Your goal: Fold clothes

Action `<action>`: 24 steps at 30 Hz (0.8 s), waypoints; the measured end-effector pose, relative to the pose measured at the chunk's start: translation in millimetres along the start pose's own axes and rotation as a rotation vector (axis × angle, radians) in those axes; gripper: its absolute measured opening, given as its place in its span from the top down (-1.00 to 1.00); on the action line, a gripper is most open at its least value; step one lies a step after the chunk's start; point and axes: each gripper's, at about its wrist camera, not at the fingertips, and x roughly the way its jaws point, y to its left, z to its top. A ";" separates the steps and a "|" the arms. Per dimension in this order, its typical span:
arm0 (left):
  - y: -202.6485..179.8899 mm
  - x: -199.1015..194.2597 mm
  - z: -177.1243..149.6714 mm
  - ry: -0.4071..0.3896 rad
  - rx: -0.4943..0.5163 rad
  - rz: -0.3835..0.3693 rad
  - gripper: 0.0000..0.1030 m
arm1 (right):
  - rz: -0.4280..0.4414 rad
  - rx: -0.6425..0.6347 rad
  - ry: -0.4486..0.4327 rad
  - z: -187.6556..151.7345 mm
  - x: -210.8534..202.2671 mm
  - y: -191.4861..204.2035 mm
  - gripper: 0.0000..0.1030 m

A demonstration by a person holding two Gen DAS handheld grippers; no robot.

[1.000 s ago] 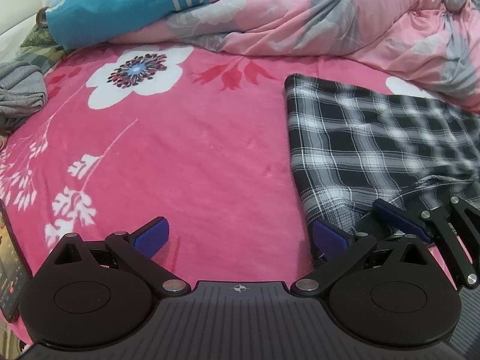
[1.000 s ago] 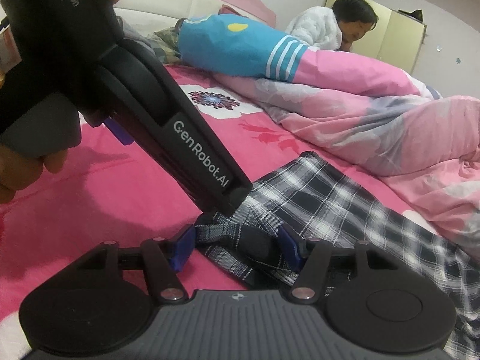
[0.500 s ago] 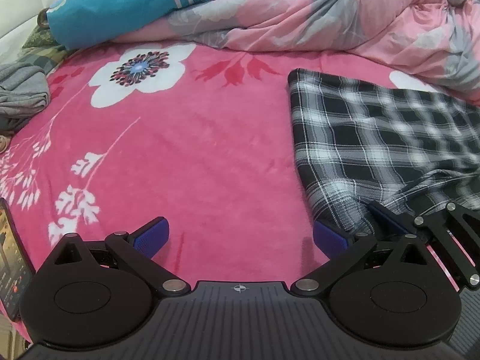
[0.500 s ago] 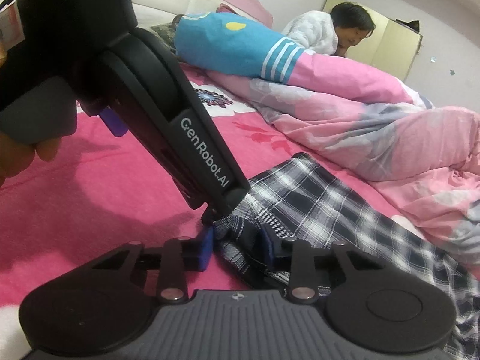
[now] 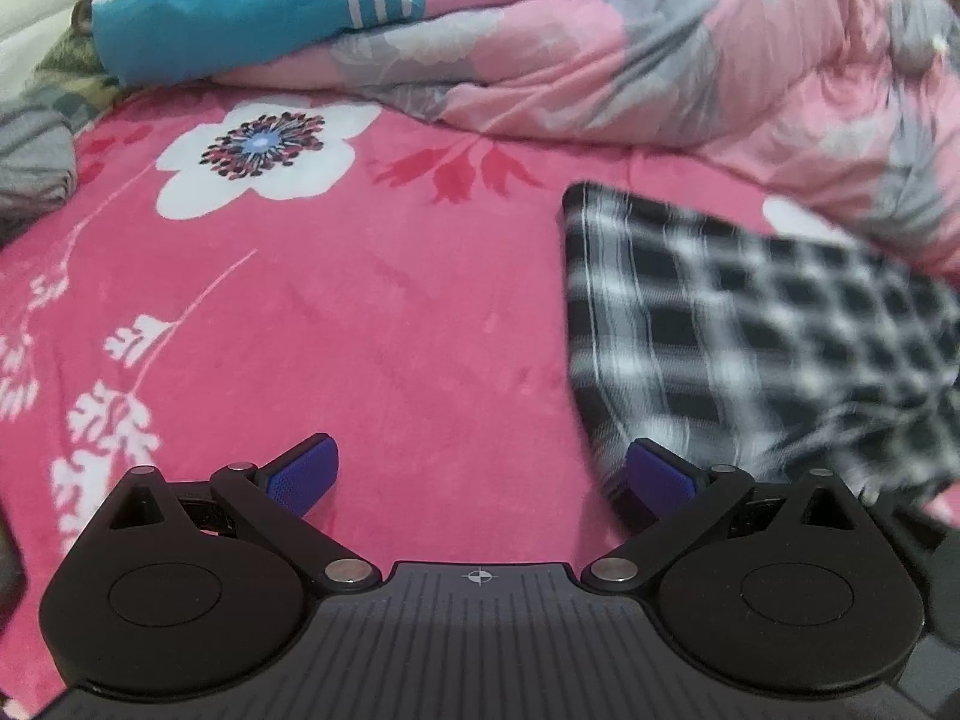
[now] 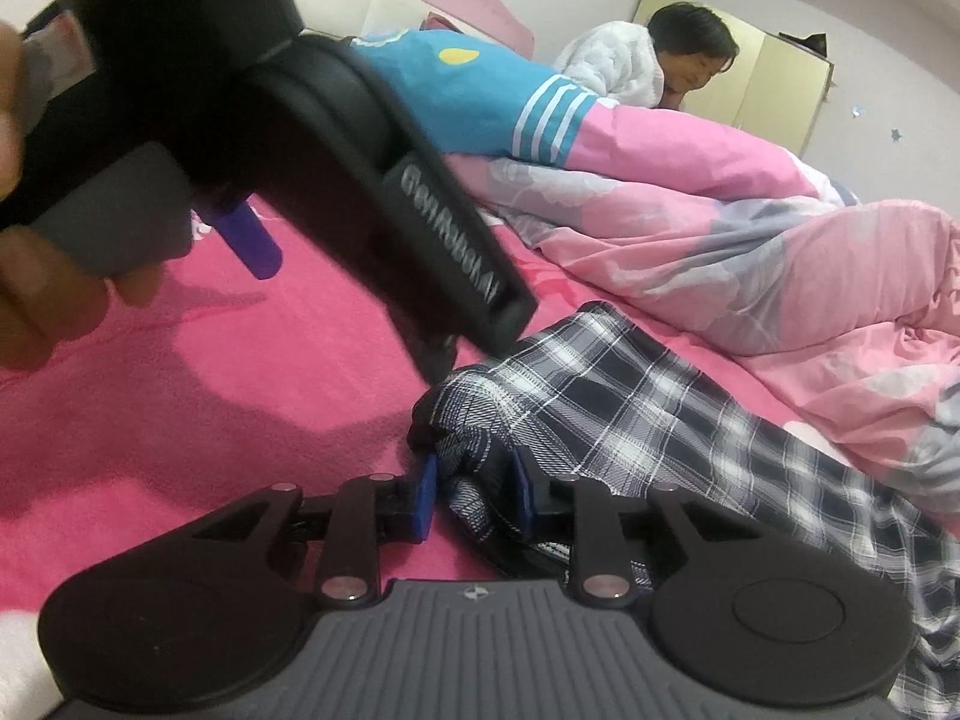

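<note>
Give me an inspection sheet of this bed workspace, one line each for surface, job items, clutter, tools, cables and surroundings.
Surface: pink floral blanket covering the bed.
Job's things: plaid garment lying on the blanket, its near corner bunched; blurred in the left wrist view.
Clutter: rumpled pink duvet behind the garment; grey clothing at the far left edge.
Grippers: right tool has just been closing and its pads press the garment's bunched corner. Left tool open, nothing between its pads; one pad sits at the garment's edge.
Cables: nothing seen.
Surroundings: a person in a white top beyond the duvet; pale cabinet against the wall.
</note>
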 end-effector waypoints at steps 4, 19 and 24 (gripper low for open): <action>8.0 4.8 5.8 -0.011 -0.058 -0.043 -1.00 | -0.007 -0.008 -0.001 -0.6 0.6 1.8 0.48; 1.9 16.2 4.7 0.022 0.011 0.010 -1.00 | -0.014 -0.016 -0.002 -1.4 1.1 4.3 0.47; -1.3 17.8 2.4 0.030 0.031 0.032 -1.00 | -0.015 -0.017 -0.002 -1.2 1.7 3.4 0.47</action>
